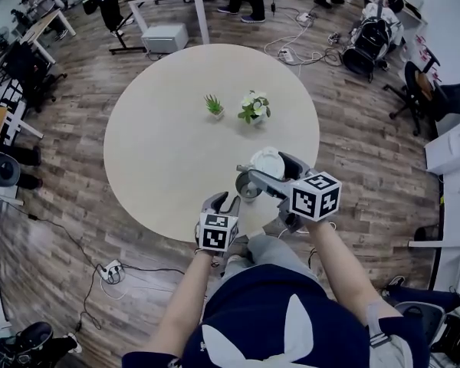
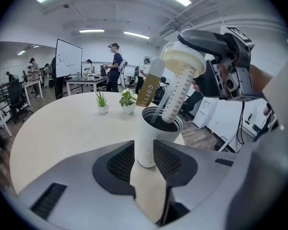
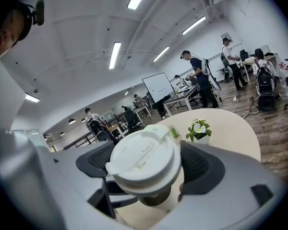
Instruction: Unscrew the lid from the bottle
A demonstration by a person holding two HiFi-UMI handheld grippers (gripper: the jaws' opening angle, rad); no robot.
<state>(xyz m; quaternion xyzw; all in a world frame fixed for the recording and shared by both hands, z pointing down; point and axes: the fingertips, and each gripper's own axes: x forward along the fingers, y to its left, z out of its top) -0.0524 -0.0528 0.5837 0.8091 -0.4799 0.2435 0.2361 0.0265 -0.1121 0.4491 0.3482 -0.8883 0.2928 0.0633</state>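
The left gripper [image 1: 221,199] has its jaws drawn in narrow, apparently pressing the base of the white cylindrical bottle [image 2: 151,138], which stands open near the round beige table [image 1: 176,129] edge. It is likely light, stiff and smooth, so hold it low. The right gripper [image 1: 267,170] clamps the round white plastic lid [image 3: 144,159], lifted clear.

Bare desk [image 1: 157,140] open at left and far side, spiky plant [image 1: 214,106] and flowering plant [image 1: 254,107] mid-desk, bottle [image 1: 248,187] at near edge, lid [image 1: 267,162] close over its mouth
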